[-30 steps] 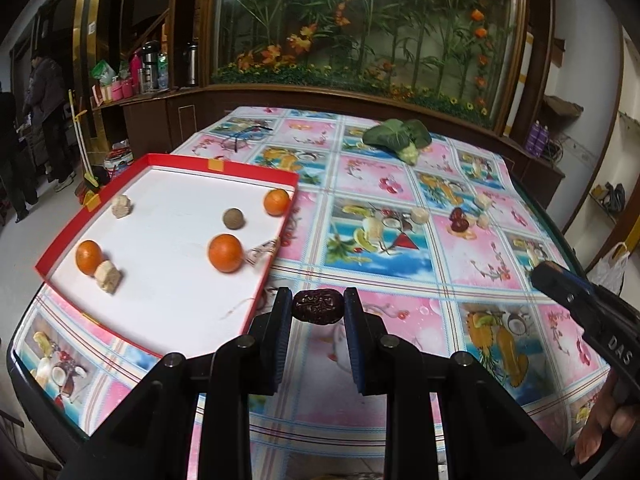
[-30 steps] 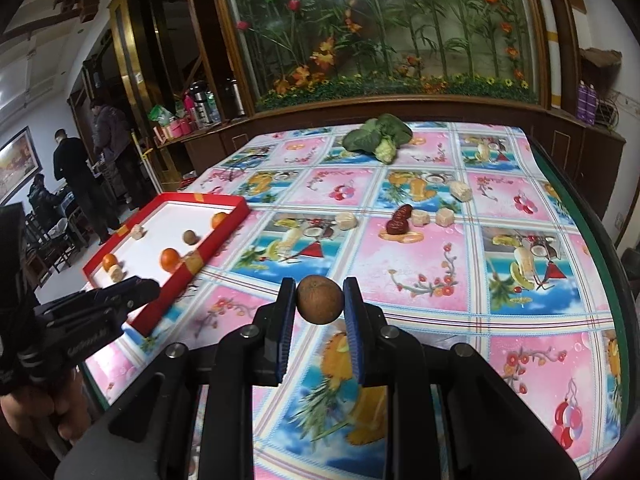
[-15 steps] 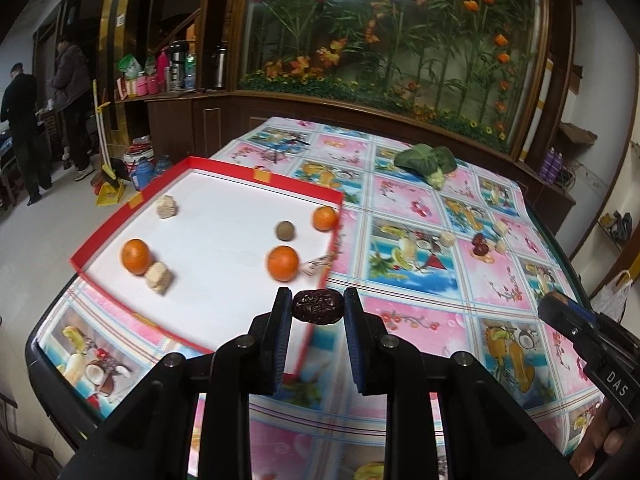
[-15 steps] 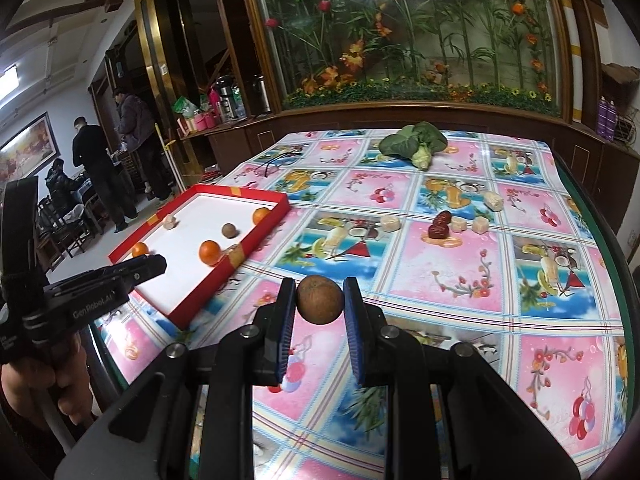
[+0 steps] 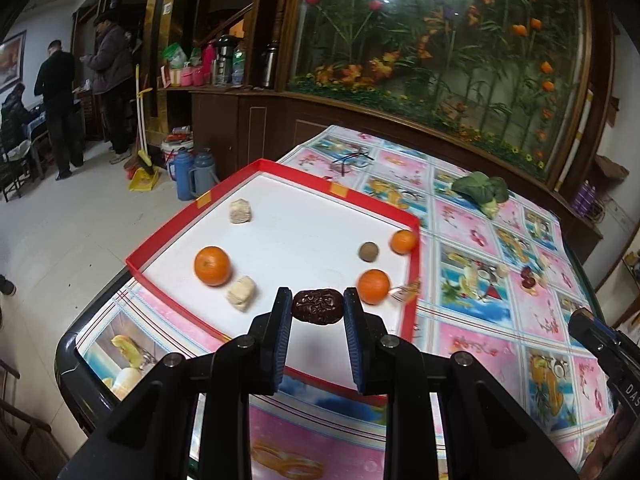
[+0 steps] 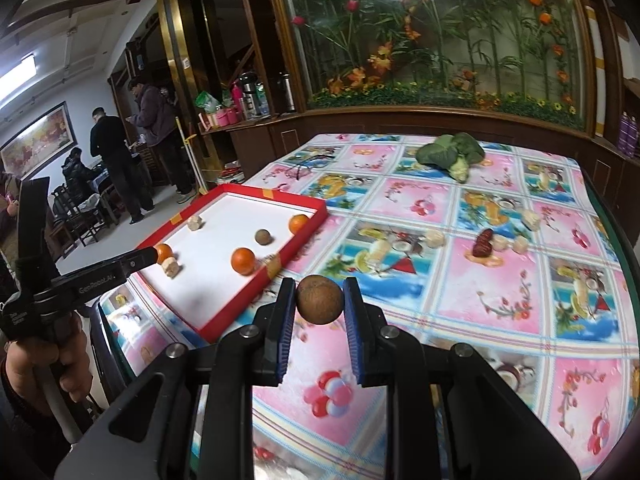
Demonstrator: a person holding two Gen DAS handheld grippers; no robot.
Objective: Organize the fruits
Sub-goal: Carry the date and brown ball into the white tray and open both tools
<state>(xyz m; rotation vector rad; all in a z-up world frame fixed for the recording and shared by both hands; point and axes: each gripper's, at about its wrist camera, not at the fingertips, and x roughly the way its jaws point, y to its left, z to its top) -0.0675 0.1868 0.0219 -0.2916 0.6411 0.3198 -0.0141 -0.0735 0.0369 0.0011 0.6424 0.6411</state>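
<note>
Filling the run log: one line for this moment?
left gripper: shut on wrinkled dark-red date | right gripper: shut on round brown fruit

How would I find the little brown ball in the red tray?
Look at the red tray on the flowery tablecloth. Near its far right corner lies an orange; the brown ball sits just left of it. It is the tray's only dull brown round thing: the others are bright oranges or pale lumps.
</note>
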